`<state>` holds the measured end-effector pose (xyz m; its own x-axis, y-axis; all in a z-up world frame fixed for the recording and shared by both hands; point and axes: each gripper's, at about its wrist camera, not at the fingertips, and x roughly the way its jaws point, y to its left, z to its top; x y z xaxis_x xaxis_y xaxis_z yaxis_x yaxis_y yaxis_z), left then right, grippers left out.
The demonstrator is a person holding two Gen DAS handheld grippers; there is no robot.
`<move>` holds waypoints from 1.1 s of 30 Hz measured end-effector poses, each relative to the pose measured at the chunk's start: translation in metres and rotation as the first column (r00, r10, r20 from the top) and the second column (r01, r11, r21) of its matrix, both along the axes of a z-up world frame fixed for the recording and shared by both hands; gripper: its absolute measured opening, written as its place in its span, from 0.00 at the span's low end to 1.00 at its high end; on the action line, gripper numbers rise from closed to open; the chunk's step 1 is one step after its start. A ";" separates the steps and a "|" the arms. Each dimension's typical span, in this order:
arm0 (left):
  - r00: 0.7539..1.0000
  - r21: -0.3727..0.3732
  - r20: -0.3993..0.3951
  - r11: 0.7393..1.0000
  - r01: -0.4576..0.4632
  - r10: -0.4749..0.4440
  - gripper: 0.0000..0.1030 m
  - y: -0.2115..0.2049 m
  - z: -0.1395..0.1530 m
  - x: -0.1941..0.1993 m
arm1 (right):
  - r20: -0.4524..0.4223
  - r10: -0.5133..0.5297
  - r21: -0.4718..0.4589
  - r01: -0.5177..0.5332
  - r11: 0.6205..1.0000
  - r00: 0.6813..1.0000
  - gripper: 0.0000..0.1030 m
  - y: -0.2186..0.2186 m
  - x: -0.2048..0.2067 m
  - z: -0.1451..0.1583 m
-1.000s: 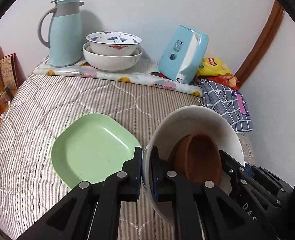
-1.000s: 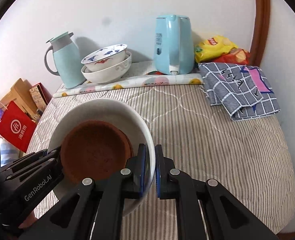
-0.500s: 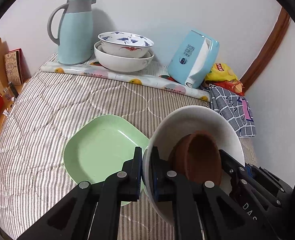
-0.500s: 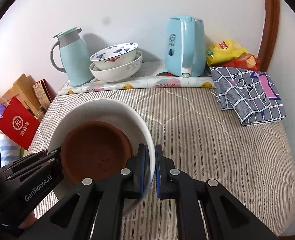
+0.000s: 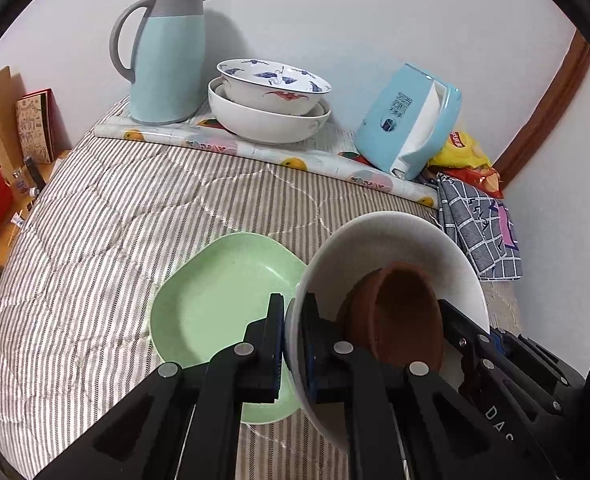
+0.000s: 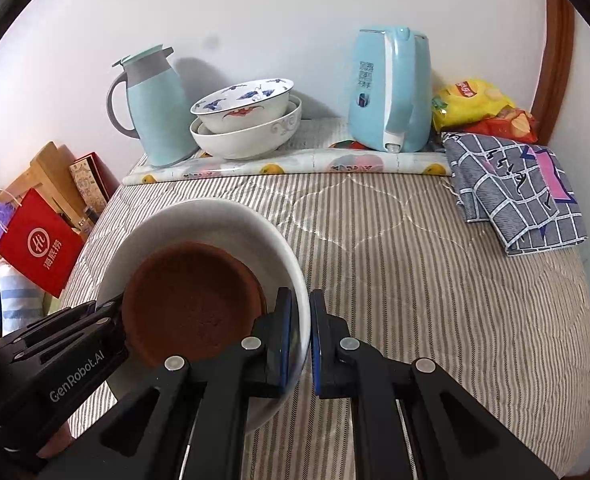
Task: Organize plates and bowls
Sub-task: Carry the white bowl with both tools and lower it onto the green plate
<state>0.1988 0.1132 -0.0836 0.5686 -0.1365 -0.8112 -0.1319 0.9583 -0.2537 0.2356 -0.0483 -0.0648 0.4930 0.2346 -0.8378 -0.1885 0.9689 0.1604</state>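
Note:
Both grippers hold one large white bowl (image 5: 395, 248) above the striped bed cover, with a brown dish (image 5: 399, 312) lying inside it. My left gripper (image 5: 294, 340) is shut on the bowl's left rim. My right gripper (image 6: 299, 340) is shut on the right rim of the white bowl (image 6: 211, 220), where the brown dish (image 6: 187, 300) also shows. A light green square plate (image 5: 219, 300) lies flat on the cover, just left of and partly under the bowl. Against the back wall a blue-patterned bowl (image 5: 273, 84) is nested in a bigger white bowl (image 5: 267, 120).
A pale blue thermos jug (image 5: 167, 52) and a blue electric kettle (image 6: 391, 88) stand on a rolled fruit-print mat (image 6: 287, 168) at the back. A checked cloth (image 6: 515, 192) and snack bags (image 6: 479, 108) lie at the right. Red bags and boxes (image 6: 39, 244) sit beyond the left edge.
Both grippers have carried the white bowl together towards the green plate, which now lies closer under its left rim. The back wall's items look nearer. Both grips are unchanged.

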 end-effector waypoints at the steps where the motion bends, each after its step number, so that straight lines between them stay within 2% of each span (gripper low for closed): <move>1: 1.000 -0.001 -0.002 1.000 -0.002 0.002 0.09 0.001 0.000 0.001 | 0.000 0.001 -0.001 -0.001 1.000 1.000 0.08 0.002 0.000 0.000; 16: 0.999 -0.001 -0.027 0.999 -0.037 0.037 0.09 0.026 -0.015 0.014 | -0.023 0.047 -0.006 -0.047 0.999 0.999 0.08 0.027 0.018 -0.012; 33: 0.993 -0.009 -0.095 0.997 -0.078 0.077 0.09 0.055 -0.050 0.021 | -0.093 0.090 -0.004 -0.091 0.996 0.992 0.08 0.057 0.031 -0.047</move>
<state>0.2198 0.1678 -0.1341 0.4988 -0.1056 -0.8602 -0.2293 0.9411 -0.2485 0.2663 0.0090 -0.1117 0.3900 0.2676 -0.8811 -0.2600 0.9499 0.1734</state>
